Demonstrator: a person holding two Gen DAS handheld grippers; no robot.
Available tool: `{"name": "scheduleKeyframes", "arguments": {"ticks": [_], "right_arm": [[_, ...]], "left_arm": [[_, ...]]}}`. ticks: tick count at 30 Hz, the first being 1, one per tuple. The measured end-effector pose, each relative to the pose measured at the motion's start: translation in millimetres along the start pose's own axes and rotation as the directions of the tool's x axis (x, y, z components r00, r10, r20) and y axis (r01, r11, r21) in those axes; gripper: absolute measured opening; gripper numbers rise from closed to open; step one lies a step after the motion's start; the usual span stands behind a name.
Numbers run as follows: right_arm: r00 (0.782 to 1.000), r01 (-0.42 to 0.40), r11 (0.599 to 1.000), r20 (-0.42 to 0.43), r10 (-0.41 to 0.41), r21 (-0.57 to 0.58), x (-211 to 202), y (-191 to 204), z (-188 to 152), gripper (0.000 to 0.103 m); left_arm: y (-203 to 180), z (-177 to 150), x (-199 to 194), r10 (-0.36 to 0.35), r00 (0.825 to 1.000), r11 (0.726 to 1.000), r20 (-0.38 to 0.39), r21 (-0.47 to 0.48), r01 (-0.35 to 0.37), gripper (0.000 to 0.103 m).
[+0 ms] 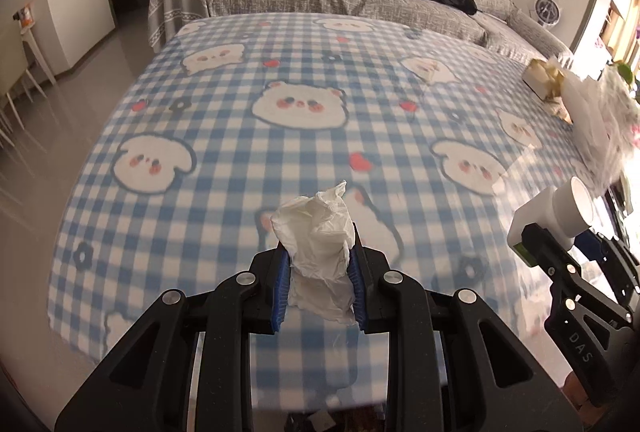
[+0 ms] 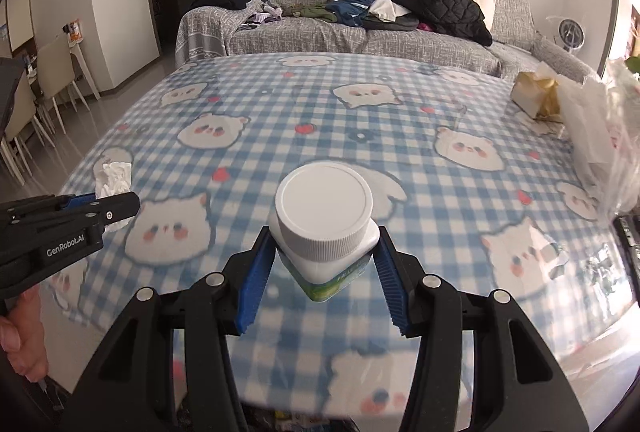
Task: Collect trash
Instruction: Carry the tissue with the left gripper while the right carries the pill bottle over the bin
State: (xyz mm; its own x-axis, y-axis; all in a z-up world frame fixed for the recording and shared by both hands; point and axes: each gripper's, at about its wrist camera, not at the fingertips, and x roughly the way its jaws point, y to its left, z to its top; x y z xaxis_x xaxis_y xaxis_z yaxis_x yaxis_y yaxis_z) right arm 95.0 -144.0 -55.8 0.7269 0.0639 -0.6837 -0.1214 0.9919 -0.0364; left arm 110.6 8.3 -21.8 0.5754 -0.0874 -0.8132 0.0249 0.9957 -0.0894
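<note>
**Carrying two pieces of trash toward the bag**

I hold both grippers above a table covered in blue check cloth. A clear plastic bag stands at its right edge. My right gripper clamps a white-capped bottle. My left gripper, nearly closed, pinches a crumpled tissue. I should keep both grips firm and drop each over the bag's mouth.

A home living room: a grey covered sofa heaped with clothes behind a cartoon-print tablecloth
</note>
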Motion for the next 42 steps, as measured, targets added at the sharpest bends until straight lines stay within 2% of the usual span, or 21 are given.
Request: {"name": "scheduleKeyframes", "arguments": {"ticks": [8,23,33,42], "right_arm": [[1.000,0.018,1.000,0.015,-0.018,-0.002,-39,-8,-30,0.049],[0.999,0.036,0.999,0.023,-0.036,0.018,-83,-15,-76,0.049],[0.999,0.036,0.999,-0.018,-0.035,0.026,-99,-18,-123,0.049],[0.998,0.022,0.999,-0.059,-0.020,0.031,-101,-16,-150,0.049]], "left_arm": [[-13,-42,-27,-0.010,1.000,1.000,-0.001,0.017,0.010,0.024],[-34,-120,-55,-0.067,0.998,0.997,-0.020,0.044,0.068,0.024],[-35,-166,-45,-0.046,0.998,0.998,-0.053,0.034,0.047,0.024],[-34,-202,-30,-0.031,0.996,0.999,-0.082,0.018,0.032,0.024]]}}
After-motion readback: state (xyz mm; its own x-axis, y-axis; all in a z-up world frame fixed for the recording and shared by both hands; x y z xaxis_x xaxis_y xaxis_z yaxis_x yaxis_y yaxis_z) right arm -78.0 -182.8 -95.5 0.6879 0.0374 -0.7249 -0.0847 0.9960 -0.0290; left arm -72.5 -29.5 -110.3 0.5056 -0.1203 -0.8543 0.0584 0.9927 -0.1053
